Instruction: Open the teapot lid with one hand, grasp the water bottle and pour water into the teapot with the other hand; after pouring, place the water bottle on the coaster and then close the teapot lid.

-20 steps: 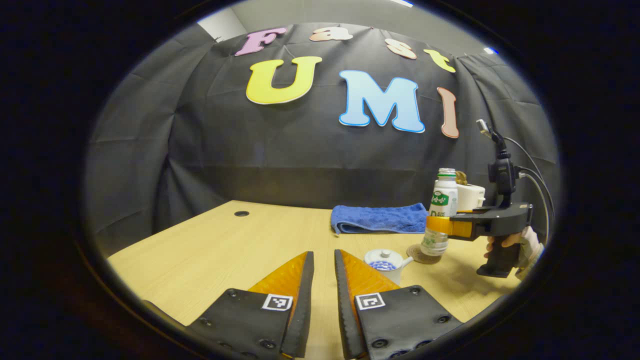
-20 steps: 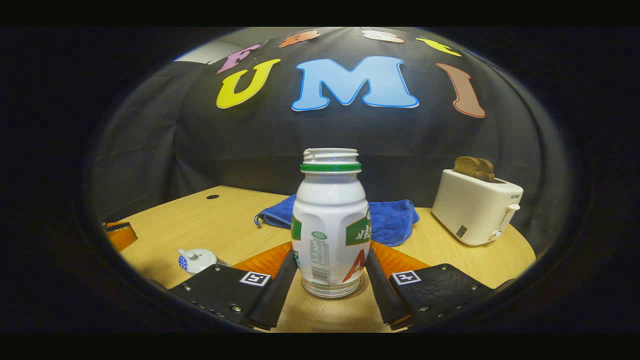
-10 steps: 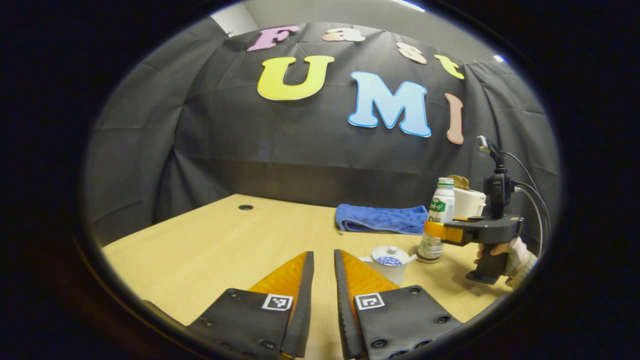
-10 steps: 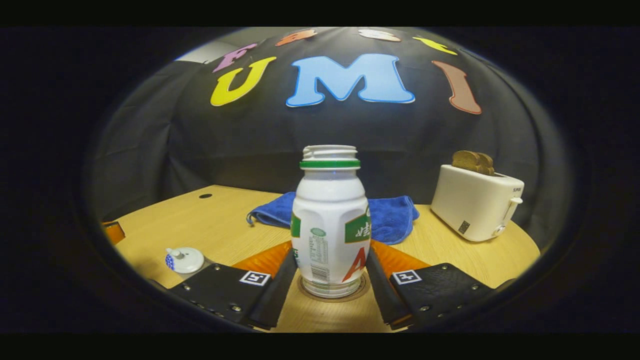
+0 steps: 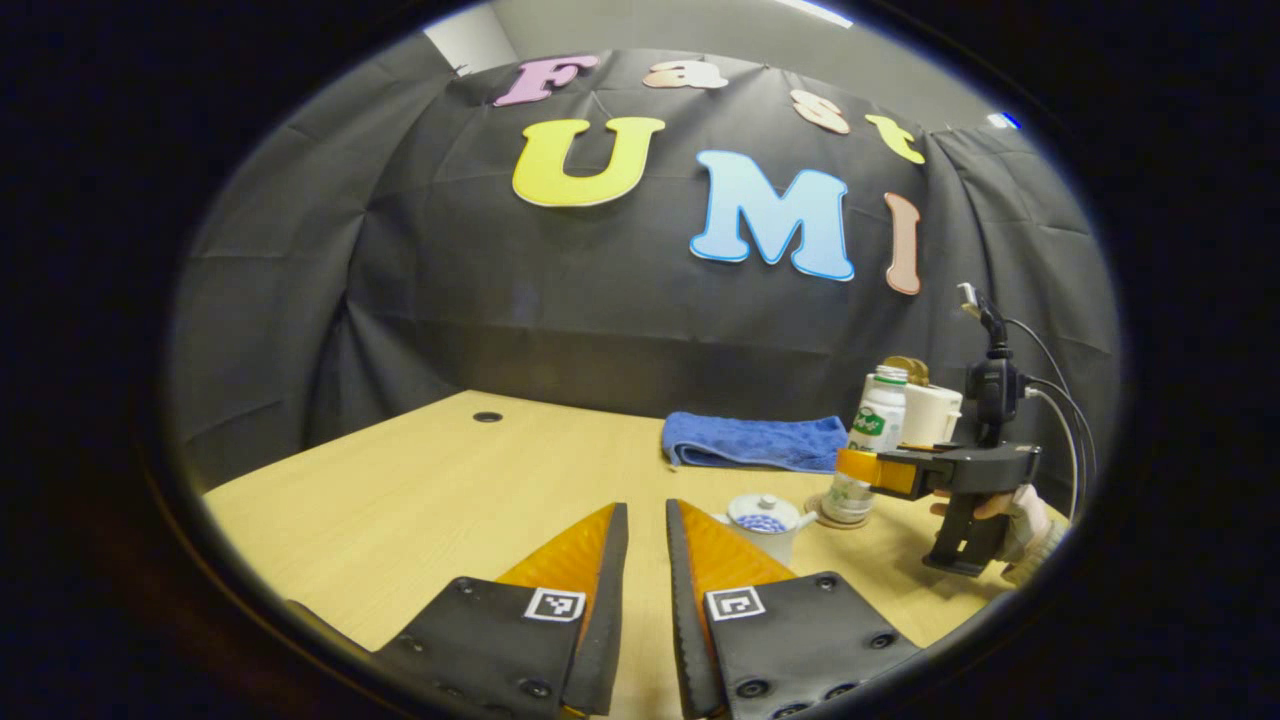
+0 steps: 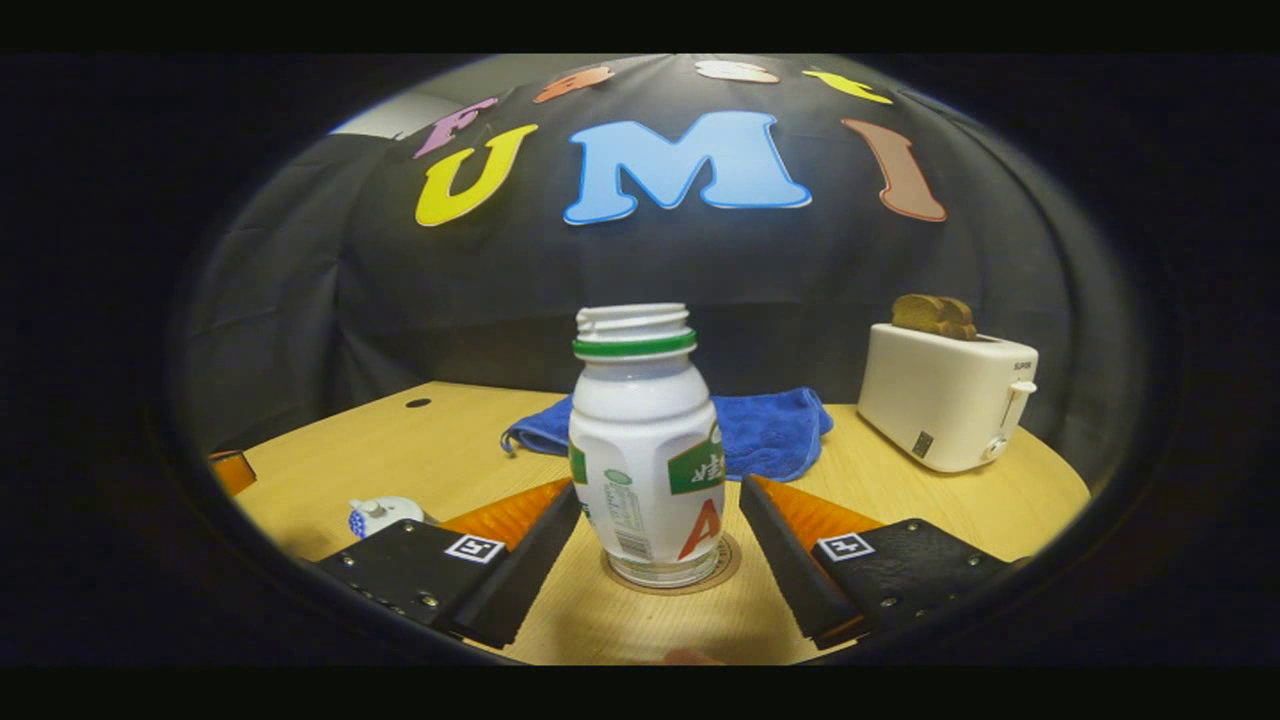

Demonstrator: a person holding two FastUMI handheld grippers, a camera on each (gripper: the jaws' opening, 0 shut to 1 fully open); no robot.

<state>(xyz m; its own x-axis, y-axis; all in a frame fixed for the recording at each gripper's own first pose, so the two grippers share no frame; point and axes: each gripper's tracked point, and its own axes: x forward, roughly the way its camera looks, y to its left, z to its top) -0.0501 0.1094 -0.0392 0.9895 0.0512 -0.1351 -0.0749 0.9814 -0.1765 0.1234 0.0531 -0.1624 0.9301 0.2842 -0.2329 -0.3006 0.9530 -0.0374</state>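
Observation:
The white water bottle (image 6: 645, 450) with a green neck ring stands upright and uncapped on the round coaster (image 6: 725, 572). My right gripper (image 6: 660, 488) is open, one finger on each side of the bottle and a gap on both sides. In the left gripper view the bottle (image 5: 882, 425) and coaster (image 5: 812, 510) sit at the right, with the right gripper (image 5: 850, 467) held by a hand beside them. The small white teapot (image 5: 765, 522) with blue pattern has its lid on, just ahead-right of my left gripper (image 5: 646, 508), which is shut on nothing. The teapot (image 6: 380, 514) also shows at the lower left.
A folded blue towel (image 5: 755, 442) lies behind the teapot and bottle. A white toaster (image 6: 945, 395) holding toast stands at the right back of the wooden table (image 5: 420, 490). A cable hole (image 5: 487, 416) is in the table's far left part.
The right gripper lowered the bottle onto the coaster, then opened and let go of it. The left gripper stayed shut and barely shifted.

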